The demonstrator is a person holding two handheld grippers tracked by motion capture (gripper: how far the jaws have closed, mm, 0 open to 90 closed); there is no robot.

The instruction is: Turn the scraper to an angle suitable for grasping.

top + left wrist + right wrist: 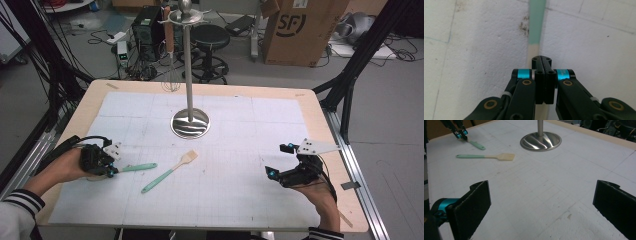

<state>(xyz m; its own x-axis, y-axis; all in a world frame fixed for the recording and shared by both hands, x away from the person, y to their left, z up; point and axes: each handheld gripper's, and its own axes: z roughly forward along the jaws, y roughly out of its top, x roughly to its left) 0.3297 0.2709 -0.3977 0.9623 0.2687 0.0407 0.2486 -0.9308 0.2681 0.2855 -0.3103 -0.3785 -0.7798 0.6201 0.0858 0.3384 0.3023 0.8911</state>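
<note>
Left tongs [541,61] tight on mint-handled utensil [535,30], handle ahead.

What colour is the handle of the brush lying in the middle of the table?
The brush has a mint green handle. The high view shows it best.

My left gripper [111,169] sits low at the left side, its jaws pressed tight together, my left hand [70,167] wrapped around its body. My right gripper [278,162] rests at the right with jaws spread wide apart, held from below by my right hand [315,192].
</note>
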